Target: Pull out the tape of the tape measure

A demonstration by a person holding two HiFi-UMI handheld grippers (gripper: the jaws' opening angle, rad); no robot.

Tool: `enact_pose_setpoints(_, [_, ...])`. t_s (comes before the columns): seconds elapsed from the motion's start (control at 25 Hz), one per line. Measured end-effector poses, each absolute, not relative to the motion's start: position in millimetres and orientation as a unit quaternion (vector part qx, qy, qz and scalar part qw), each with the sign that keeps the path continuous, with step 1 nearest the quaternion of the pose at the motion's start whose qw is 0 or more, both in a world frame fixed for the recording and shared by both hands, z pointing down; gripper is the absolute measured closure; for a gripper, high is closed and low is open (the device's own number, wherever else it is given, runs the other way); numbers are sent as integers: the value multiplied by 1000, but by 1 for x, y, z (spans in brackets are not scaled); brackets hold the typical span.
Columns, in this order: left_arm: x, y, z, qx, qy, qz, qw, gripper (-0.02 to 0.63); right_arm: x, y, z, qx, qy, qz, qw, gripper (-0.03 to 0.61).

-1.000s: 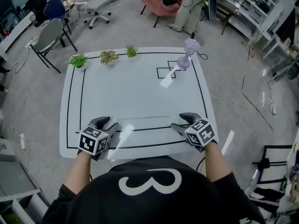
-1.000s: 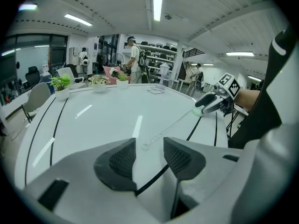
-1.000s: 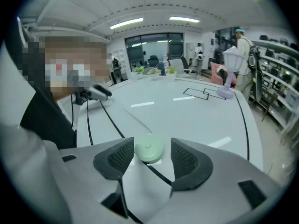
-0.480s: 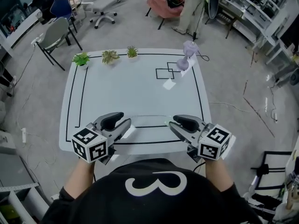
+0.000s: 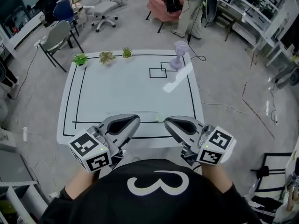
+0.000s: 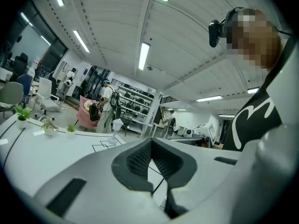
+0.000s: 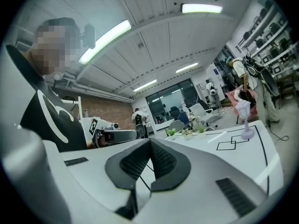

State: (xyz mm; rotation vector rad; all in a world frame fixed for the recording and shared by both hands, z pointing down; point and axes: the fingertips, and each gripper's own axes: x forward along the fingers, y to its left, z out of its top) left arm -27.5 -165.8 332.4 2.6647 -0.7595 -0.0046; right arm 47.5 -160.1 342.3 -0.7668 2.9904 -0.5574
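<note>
A small pale green tape measure case (image 5: 160,117) lies near the table's front edge. A thin, faint strip of tape (image 5: 131,112) runs left from it, flat on the white table (image 5: 117,87). My left gripper (image 5: 135,119) (image 6: 151,141) and right gripper (image 5: 167,121) (image 7: 150,141) hover above the front edge, raised and pointing roughly level. Both have just closed and are shut, with nothing between the pads. In the right gripper view the left gripper (image 7: 112,135) shows beside it.
Three small potted plants (image 5: 106,57) stand along the far left edge, and a purple lamp-like stand (image 5: 178,54) sits at the far right corner beside black outlined squares (image 5: 159,71). Office chairs (image 5: 58,36) and a standing person (image 5: 187,8) are beyond the table.
Both grippers have lifted off the table's front edge toward the camera and tipped up to level. Their jaws went from open to shut. The tape stays on the table.
</note>
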Motion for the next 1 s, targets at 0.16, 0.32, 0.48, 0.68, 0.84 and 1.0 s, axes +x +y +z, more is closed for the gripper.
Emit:
enact_pose_setpoints(0.16, [-11,-148,319,947,-261,-14,184,607,56,-145,334,-255,954,-157,3,575])
enact_pose_setpoints(0.32, [1,-137,314,949,-264,-12,170,607,65,-129,327,-254,956,-144,9,575])
enact_pose_setpoints(0.48, [6,-130,314,946,-275,-8,171,607,74,-119,325,-255,957,-136,10,575])
enact_pose_setpoints(0.68, [13,-123,312,947,-280,2,155,607,80,-113,322,-257,958,-126,12,575])
enact_pose_setpoints(0.84, [18,-120,309,949,-280,8,145,607,85,-111,316,-258,959,-114,16,575])
enact_pose_setpoints(1.0, [19,-120,309,949,-281,10,143,607,88,-111,316,-259,959,-111,18,575])
